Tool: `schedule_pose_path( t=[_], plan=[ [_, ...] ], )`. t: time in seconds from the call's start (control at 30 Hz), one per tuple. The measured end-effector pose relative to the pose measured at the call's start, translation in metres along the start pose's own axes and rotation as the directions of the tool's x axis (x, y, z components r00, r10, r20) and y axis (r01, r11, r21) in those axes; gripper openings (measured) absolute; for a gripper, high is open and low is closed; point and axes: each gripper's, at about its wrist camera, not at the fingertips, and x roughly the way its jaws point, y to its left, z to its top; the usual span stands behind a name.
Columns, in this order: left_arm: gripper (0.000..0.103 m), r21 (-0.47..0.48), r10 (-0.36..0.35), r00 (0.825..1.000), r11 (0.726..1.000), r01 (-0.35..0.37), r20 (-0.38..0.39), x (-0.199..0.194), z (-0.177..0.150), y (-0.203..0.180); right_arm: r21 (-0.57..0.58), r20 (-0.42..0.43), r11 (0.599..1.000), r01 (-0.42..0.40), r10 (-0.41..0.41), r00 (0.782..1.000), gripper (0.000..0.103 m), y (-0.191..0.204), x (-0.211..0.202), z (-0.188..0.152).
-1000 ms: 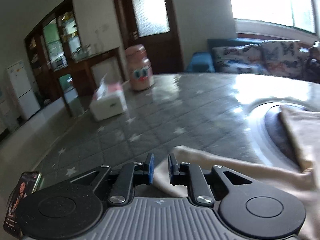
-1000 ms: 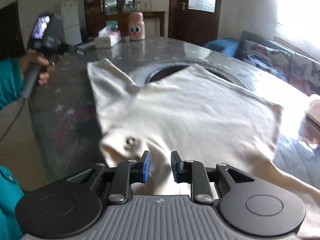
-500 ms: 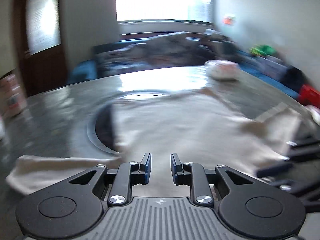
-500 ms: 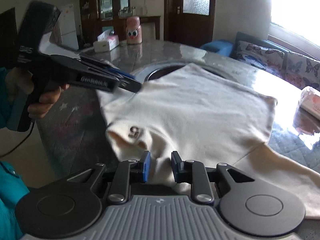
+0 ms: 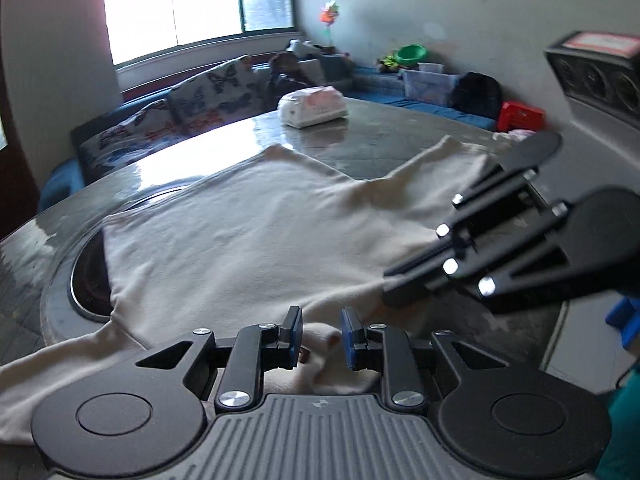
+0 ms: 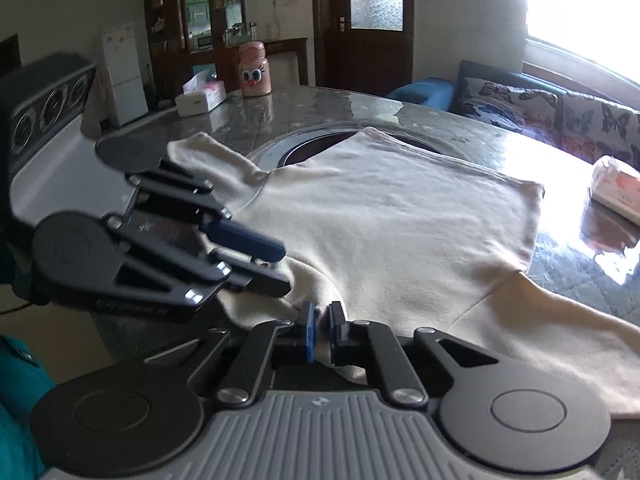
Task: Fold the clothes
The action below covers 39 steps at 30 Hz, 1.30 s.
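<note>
Hovering low over the near edge of the worktop (image 5: 360,148), both tools point across a cream long-sleeved shirt (image 5: 248,232) spread flat on the dark, glossy stone surface.

The left hand-held gripper (image 5: 320,338) sits level, its blue-padded fingers (image 5: 295,332) set a moderate gap apart with the bunched collar area of the shirt lying between and just under them; whether the pads touch the cloth cannot be told. In the right wrist view this same tool comes in from the left, tilted, with its fingers over the shirt's shoulder near one sleeve.

The right hand-held gripper (image 6: 322,330) has its fingers drawn close, leaving only a narrow slit, and a fold of the shirt's near edge appears to sit in that slit. From the left wrist view it enters from the right, angled downward, its tip at the cloth's near right edge.

The shirt's body partly covers a round recessed plate (image 6: 316,148) in the middle of the worktop. One sleeve trails toward the near left in the left view, the other runs off to the far right corner. Beyond the hem lies bare stone up to a wrapped tissue pack (image 5: 314,106). On the far side in the right view stand a tissue box (image 6: 202,98) and a pink jar with eyes (image 6: 254,74), well apart from the cloth.
</note>
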Motion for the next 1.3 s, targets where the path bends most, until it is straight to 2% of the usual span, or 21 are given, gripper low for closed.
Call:
schedule_pose_path(
  t=[0.13, 0.17, 0.2, 0.33, 0.43, 0.53, 0.63, 0.7, 0.9, 1.2, 1.3],
  plan=[
    [0.023, 0.03, 0.012, 1.0, 0.999, -0.011, -0.024, 0.003, -0.005, -0.001, 0.025, 0.01, 1.0, -0.012, 0.012, 1.0, 0.005, -0.004, -0.003, 0.002],
    [0.02, 0.033, 0.013, 1.0, 0.999, -0.012, -0.026, 0.003, -0.006, -0.001, 0.024, 0.009, 1.0, -0.013, 0.013, 1.0, 0.005, -0.004, -0.003, 0.002],
    [0.012, 0.029, 0.008, 1.0, 1.0, -0.008, -0.024, 0.002, -0.006, -0.001, 0.02, 0.005, 1.0, -0.012, 0.012, 1.0, 0.005, -0.003, -0.003, 0.001],
    [0.007, 0.026, -0.005, 1.0, 1.0, 0.006, -0.016, -0.002, -0.006, 0.001, -0.002, -0.033, 1.0, -0.025, 0.025, 0.999, 0.005, 0.0, 0.003, -0.004],
    [0.007, 0.039, -0.017, 1.0, 0.999, 0.018, -0.02, -0.006, -0.007, 0.002, -0.007, -0.03, 0.999, -0.04, 0.04, 0.999, 0.014, 0.001, -0.002, -0.004],
    [0.01, 0.038, -0.03, 1.0, 0.999, 0.031, -0.009, -0.012, -0.004, 0.004, 0.018, 0.009, 0.999, -0.045, 0.045, 0.999, 0.016, -0.005, -0.014, 0.002],
    [0.022, 0.028, -0.03, 0.999, 0.999, 0.03, 0.025, -0.019, 0.002, 0.007, 0.051, 0.044, 0.999, -0.014, 0.011, 0.999, 0.017, -0.019, -0.021, 0.008],
    [0.037, 0.013, -0.019, 0.999, 1.0, 0.018, 0.042, -0.02, 0.009, 0.008, 0.071, 0.056, 0.997, 0.033, -0.037, 0.998, 0.017, -0.03, -0.02, 0.012],
    [0.054, -0.047, -0.033, 0.997, 0.998, 0.036, 0.064, 0.001, 0.027, 0.01, 0.131, 0.07, 0.984, 0.121, -0.131, 0.989, 0.017, -0.064, -0.001, 0.022],
    [0.055, -0.105, -0.097, 0.995, 0.99, 0.098, 0.015, 0.041, 0.028, -0.001, 0.176, 0.005, 0.961, 0.212, -0.216, 0.976, 0.02, -0.094, 0.033, 0.018],
    [0.057, -0.103, -0.11, 0.994, 0.989, 0.11, 0.006, 0.042, 0.025, -0.005, 0.185, 0.012, 0.96, 0.208, -0.214, 0.977, 0.02, -0.097, 0.029, 0.014]
  ],
)
